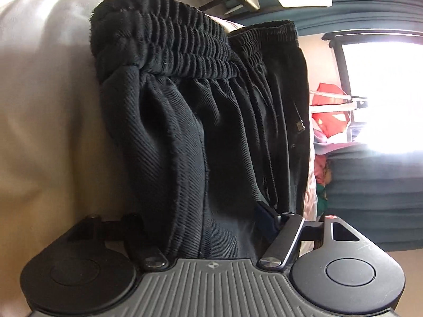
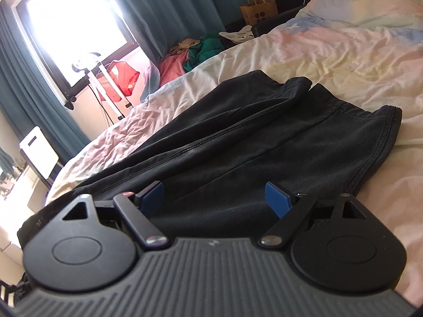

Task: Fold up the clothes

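Observation:
A pair of black shorts lies on the bed, leg hems toward the far right. In the left wrist view the shorts fill the middle, their ribbed elastic waistband at the top. Cloth bunches between the fingers of my left gripper; only the right blue pad shows, and the left one is buried, so its closure is unclear. My right gripper is open, its blue pads spread just above the shorts and holding nothing.
The bed has a crumpled pastel sheet. A heap of coloured clothes lies past its far edge by the bright window and teal curtains. A paper bag stands on a dark chair.

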The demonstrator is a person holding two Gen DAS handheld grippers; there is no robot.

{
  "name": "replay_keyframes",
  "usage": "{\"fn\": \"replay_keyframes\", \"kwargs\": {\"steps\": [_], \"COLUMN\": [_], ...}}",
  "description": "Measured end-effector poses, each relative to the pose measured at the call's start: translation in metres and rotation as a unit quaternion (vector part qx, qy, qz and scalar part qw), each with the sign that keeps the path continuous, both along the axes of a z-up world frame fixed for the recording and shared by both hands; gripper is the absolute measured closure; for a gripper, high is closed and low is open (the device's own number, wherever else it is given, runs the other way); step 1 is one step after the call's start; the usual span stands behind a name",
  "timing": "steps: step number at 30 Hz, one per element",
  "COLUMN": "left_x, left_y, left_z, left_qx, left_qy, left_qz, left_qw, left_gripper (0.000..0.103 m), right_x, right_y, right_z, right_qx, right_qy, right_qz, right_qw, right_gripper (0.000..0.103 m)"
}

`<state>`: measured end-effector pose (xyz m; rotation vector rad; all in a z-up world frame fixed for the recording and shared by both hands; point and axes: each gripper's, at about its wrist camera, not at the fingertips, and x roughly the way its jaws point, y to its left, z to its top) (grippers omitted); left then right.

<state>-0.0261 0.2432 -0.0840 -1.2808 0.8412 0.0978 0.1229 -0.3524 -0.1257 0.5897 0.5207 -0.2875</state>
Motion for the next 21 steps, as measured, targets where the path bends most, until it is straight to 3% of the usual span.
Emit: {"fn": "replay_keyframes", "kwargs": {"steps": [2,5,9,14,18,21], "left_x": [0.001,-0.002,-0.006,-0.013,-0.019,-0.018], "left_y": [-0.001,-0.006,-0.006,0.001,0.007,0.009], "left_z": [0.006,0.016,0.020,0.018,0.010,0.006], "left_qx": [0.015,0.037,0.037,0.024,0.029,0.019], "left_qy": [-0.011,-0.035,-0.040,-0.032,-0.032,-0.025], "left_qz": [0.002,0.005,0.009,0.020,0.018,0.018], "left_qw": [0.9998,0.9987,0.9985,0.9990,0.9989,0.9993], "left_gripper": [0.044,0.068,0.090,0.092,0.092,0.092], "right_x": [-0.001,-0.002,-0.007,-0.017,-0.045,-0.067], "right_y": [-0.002,-0.008,-0.024,-0.056,-0.105,-0.137], "right_z": [-0.001,-0.003,-0.008,-0.019,-0.031,-0.045], "right_qx": [0.004,0.015,0.051,0.128,0.211,0.222], "right_qy": [0.001,0.004,0.005,-0.002,-0.037,-0.040], "right_qz": [-0.007,-0.022,-0.055,-0.100,-0.157,-0.223], "right_qw": [1.000,1.000,0.997,0.987,0.964,0.948], "right_gripper": [0.018,0.018,0.018,0.018,0.018,0.017]}}
